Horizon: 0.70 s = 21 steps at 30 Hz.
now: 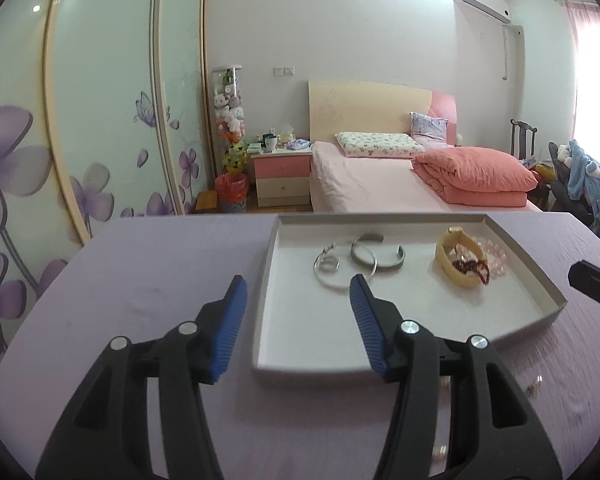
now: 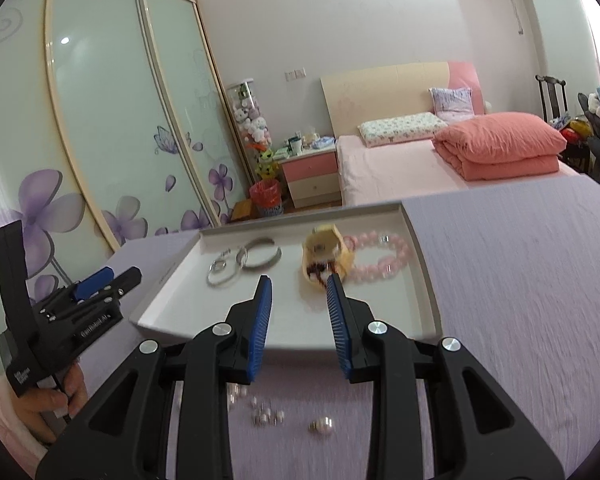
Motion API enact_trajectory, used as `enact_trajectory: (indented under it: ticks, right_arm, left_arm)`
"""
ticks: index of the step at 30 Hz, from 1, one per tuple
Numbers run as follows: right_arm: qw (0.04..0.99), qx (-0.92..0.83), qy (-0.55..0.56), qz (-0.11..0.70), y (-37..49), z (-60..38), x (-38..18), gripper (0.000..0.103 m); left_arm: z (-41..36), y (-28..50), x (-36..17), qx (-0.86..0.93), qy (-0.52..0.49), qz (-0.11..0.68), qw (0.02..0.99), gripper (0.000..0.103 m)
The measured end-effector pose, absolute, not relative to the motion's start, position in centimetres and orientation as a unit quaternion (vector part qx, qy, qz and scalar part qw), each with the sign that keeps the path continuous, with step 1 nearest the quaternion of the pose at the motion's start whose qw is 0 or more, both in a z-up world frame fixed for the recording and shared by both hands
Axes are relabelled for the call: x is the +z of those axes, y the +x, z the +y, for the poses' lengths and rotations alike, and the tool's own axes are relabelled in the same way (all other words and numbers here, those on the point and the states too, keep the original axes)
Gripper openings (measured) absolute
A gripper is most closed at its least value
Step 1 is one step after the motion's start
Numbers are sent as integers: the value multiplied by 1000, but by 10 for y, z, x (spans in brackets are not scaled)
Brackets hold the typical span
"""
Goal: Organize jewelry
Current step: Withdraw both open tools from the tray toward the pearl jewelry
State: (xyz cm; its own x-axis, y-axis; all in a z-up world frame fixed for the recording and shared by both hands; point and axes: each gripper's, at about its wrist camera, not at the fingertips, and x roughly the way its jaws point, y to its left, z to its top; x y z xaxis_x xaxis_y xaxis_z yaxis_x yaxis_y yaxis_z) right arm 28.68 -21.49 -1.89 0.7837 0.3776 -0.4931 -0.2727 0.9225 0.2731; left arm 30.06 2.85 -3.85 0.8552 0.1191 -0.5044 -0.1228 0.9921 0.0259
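A shallow white tray point(image 1: 300, 320) point(image 2: 180, 304) lies on the lilac tablecloth. In it are silver bangles point(image 1: 342, 266) point(image 2: 224, 274), a silver cuff point(image 1: 392, 258) point(image 2: 264, 254), a yellow watch point(image 1: 458, 262) point(image 2: 328, 254) with dark red beads point(image 1: 470, 268) on it, and a pink bead bracelet point(image 1: 496, 254) point(image 2: 376, 256). My left gripper point(image 1: 298, 292) is open and empty over the tray's near left edge. My right gripper point(image 2: 299, 284) is open and empty just before the watch. Small pearl earrings point(image 2: 322, 424) and loose beads point(image 2: 266, 416) lie on the cloth under it.
The left gripper body point(image 2: 72, 312) shows at the left of the right wrist view. A bed point(image 1: 400, 176), a nightstand point(image 1: 282, 176) and a sliding wardrobe point(image 1: 80, 120) stand beyond the table. A small gold piece point(image 1: 536, 384) lies on the cloth right of the tray.
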Motion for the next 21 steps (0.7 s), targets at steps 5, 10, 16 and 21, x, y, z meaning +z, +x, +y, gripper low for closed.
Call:
enact_trajectory:
  ticks: [5, 10, 16, 21]
  right_arm:
    - [927, 171, 67, 326, 276, -214, -34, 30]
    - [908, 171, 23, 381, 270, -202, -55, 30]
    - [896, 164, -1, 413, 272, -190, -68, 30]
    - [891, 150, 1, 428, 277, -191, -75, 30]
  left_arm:
    - [42, 278, -46, 66, -15, 282, 957, 55]
    - [53, 265, -53, 71, -29, 292, 953, 57]
    - [59, 260, -52, 72, -39, 296, 952, 57]
    - [56, 261, -52, 69, -37, 299, 951, 57]
